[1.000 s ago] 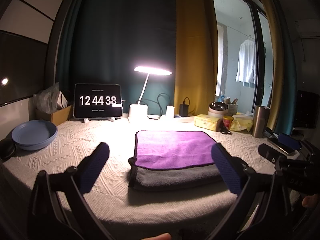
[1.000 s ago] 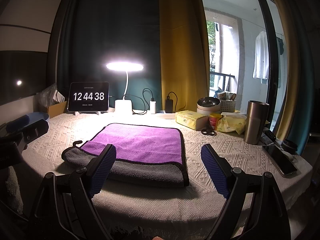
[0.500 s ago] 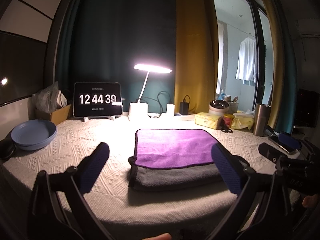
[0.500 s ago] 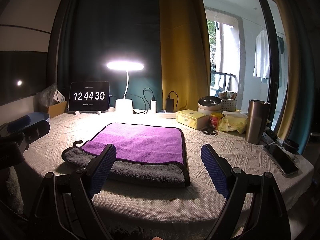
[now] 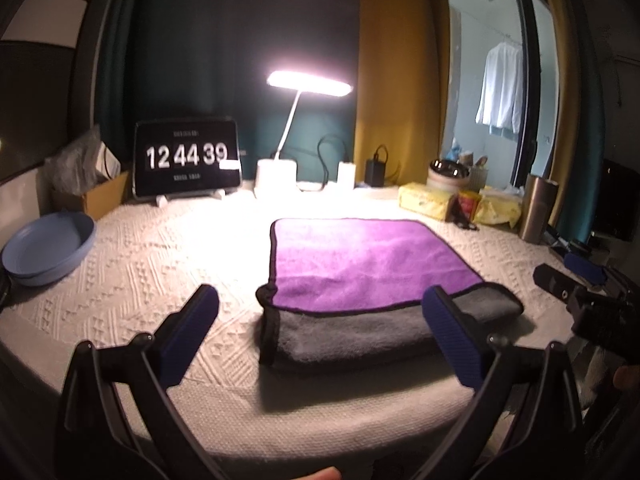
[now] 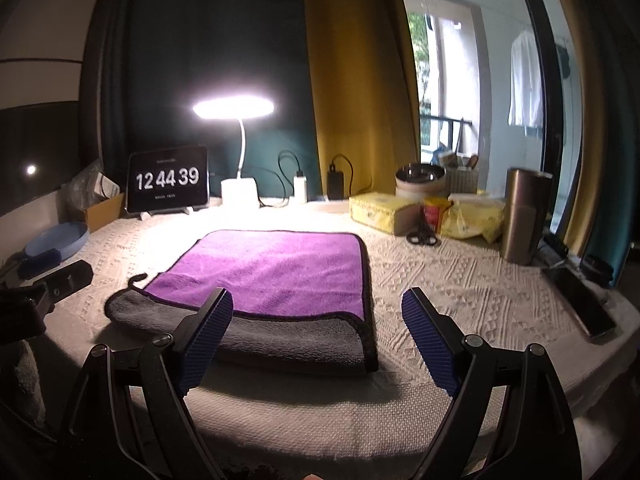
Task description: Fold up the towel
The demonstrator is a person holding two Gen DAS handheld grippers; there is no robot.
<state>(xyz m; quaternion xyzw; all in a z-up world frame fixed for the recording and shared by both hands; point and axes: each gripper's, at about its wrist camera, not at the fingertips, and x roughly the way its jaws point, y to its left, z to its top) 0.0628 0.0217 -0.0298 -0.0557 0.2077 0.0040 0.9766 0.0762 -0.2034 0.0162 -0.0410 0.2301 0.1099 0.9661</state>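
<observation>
A towel [image 5: 360, 264], purple on top and grey underneath with black trim, lies folded over on the white textured tablecloth [image 5: 160, 248]. Its grey layer sticks out at the near edge. It also shows in the right wrist view [image 6: 276, 272], with a small hanging loop at its left corner. My left gripper [image 5: 320, 328] is open and empty, held above the near table edge in front of the towel. My right gripper [image 6: 318, 328] is open and empty, also near the towel's front edge. Neither touches the towel.
A lit desk lamp [image 5: 276, 172], a clock tablet [image 5: 186, 160] and chargers stand at the back. A blue bowl [image 5: 44, 248] sits at the left. Tissue boxes [image 6: 380, 212], scissors [image 6: 422, 238], a metal tumbler [image 6: 524, 216] and a phone [image 6: 588, 304] are at the right.
Both grippers stay open and almost still. The towel has not moved. The clock went from 12:44:38 to 12:44:39.
</observation>
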